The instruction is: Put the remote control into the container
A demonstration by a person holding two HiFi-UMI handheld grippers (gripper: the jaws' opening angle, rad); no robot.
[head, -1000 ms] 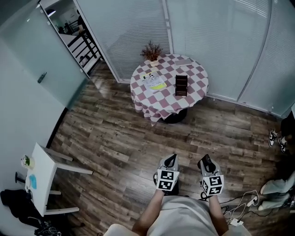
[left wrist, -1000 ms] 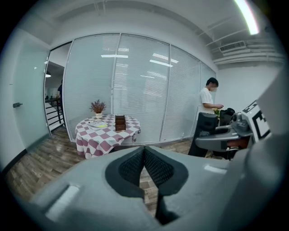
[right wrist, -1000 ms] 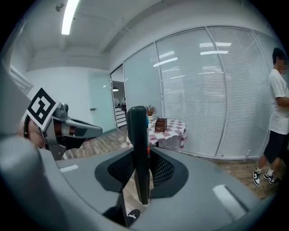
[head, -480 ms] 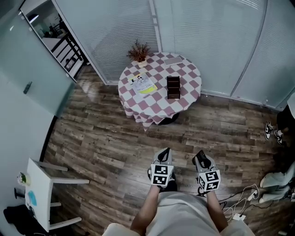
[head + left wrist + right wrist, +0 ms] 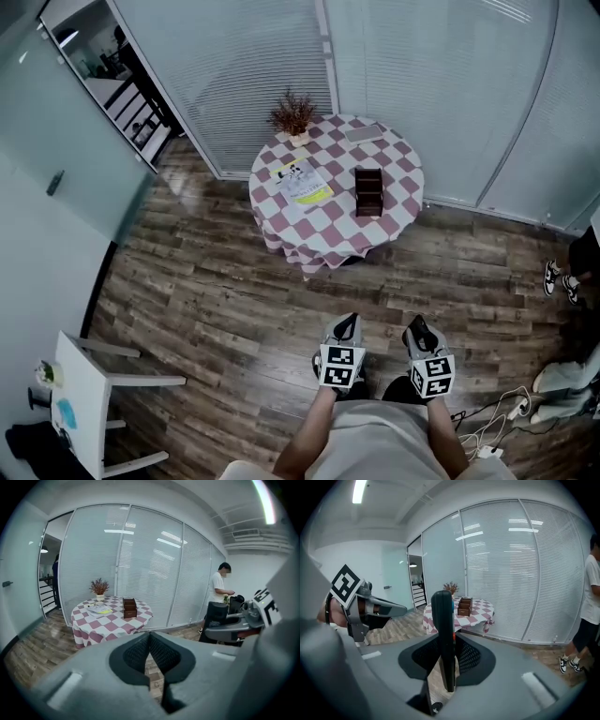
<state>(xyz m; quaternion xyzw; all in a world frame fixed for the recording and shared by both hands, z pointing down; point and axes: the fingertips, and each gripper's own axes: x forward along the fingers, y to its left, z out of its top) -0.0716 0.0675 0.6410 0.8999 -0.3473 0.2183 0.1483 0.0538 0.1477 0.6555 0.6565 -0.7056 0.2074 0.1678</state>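
One remote control (image 5: 442,616), long axis seemingly vertical, stands clamped in the right hand-held gripper (image 5: 448,654).

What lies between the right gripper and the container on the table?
Head view: only bare wood floor, then checkered tablecloth, separates right gripper from container.

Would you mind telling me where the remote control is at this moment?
In the right gripper view, the remote control stands upright, clamped in the right gripper, far from the checkered table and its brown container.
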